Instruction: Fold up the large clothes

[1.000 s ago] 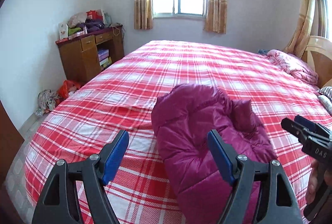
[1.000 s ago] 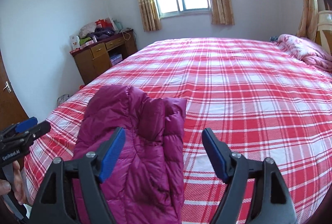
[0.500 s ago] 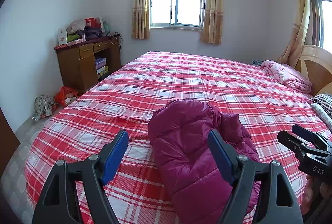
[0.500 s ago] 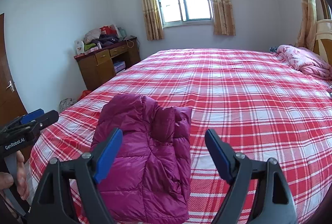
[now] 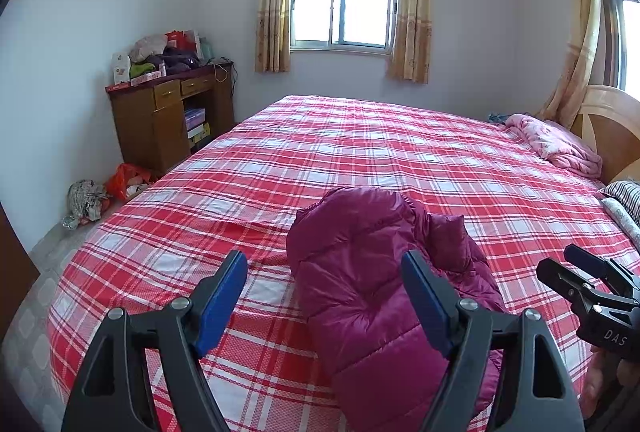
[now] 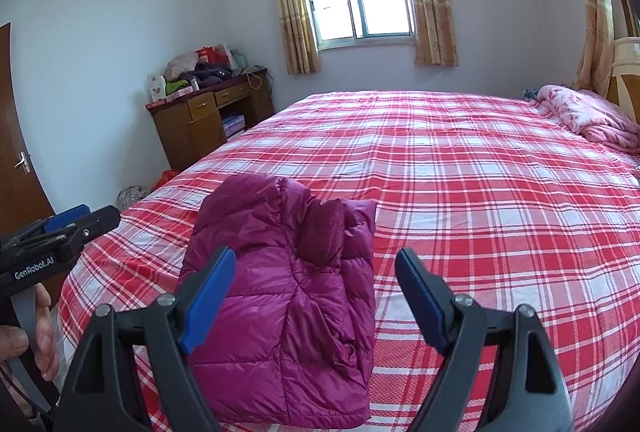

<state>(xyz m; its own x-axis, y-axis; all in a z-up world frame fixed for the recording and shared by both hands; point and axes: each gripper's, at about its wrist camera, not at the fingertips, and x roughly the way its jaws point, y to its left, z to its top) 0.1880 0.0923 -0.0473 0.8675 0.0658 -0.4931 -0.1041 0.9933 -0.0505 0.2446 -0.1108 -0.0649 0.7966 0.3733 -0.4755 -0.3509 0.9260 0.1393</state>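
On the red-and-white checked bed cover [image 6: 480,192], near its front edge, lies the folded magenta quilted down jacket [image 6: 288,292], while the left gripper [image 5: 324,300] and right gripper [image 6: 316,292] both hover above it, jaws spread and pinching nothing.

Glossy quilted magenta jacket [image 6: 288,296]; matt woven plaid bedsheet [image 6: 480,192]; varnished wooden desk [image 5: 160,120].
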